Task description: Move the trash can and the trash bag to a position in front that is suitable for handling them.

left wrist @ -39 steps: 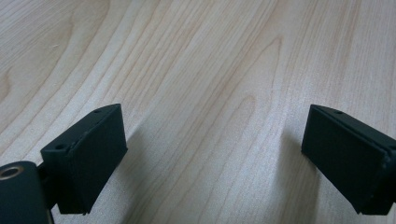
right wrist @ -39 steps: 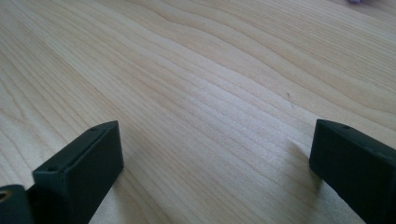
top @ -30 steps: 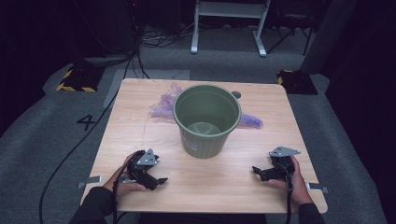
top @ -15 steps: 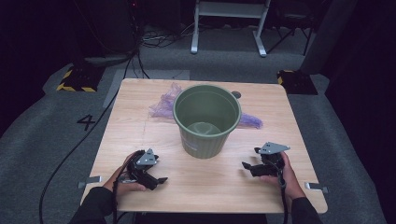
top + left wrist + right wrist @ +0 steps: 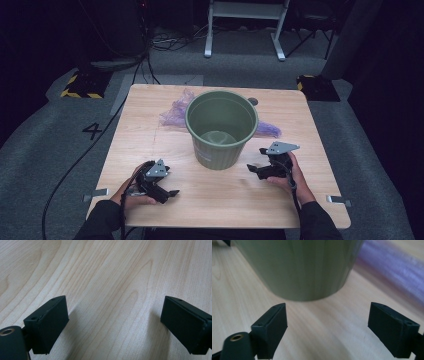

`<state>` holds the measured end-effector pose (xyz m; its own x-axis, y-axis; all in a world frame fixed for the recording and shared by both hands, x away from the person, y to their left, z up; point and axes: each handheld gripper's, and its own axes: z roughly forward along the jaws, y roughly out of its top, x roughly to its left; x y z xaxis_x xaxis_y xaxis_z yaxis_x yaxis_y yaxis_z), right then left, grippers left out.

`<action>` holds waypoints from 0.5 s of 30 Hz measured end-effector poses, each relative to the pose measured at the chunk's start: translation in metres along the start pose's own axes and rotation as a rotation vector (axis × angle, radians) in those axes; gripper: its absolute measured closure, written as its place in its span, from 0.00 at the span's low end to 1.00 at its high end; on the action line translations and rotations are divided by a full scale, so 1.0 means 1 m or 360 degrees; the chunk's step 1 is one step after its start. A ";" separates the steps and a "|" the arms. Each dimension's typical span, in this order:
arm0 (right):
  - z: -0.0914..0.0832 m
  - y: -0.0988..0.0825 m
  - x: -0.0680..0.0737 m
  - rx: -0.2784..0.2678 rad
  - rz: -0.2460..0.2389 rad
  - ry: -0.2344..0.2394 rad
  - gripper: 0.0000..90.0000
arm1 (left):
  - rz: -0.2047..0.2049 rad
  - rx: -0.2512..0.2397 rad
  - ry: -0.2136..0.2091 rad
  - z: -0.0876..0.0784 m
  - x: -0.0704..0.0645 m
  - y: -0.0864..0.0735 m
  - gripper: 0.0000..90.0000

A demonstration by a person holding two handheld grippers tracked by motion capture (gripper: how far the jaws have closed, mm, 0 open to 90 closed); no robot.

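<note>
Green bucket stands upright at centre of the tabletop, empty inside as far as the high view shows. Purple plastic bag lies crumpled behind it, upper left of the bucket, with a strip showing at its right; bag not yet in or on the bucket. Right claw sits just right of the bucket base, jaws wide apart, just been reopening, nothing between them. Left claw at lower left, jaws spread, empty, over bare wood. Judgement: work barely started; everything remains.
</note>
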<state>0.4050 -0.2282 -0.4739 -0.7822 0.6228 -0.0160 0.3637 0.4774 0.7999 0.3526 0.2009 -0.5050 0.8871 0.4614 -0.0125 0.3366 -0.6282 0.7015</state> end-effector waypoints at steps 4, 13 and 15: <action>0.006 0.009 0.001 -0.0024 -0.0035 -0.0006 0.18 | 0.0001 0.0000 0.0000 0.000 0.000 0.000 0.08; 0.019 0.024 0.015 -0.0016 -0.0177 0.0029 0.18 | 0.0001 0.0000 0.0000 0.000 0.000 0.000 0.08; 0.020 0.025 0.017 -0.0013 -0.0199 0.0030 0.18 | 0.0001 0.0000 0.0000 0.000 0.000 0.000 0.08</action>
<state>0.4111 -0.1930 -0.4661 -0.8306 0.5469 -0.1049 0.2586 0.5456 0.7971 0.3527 0.2009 -0.5050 0.8873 0.4610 -0.0120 0.3360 -0.6283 0.7017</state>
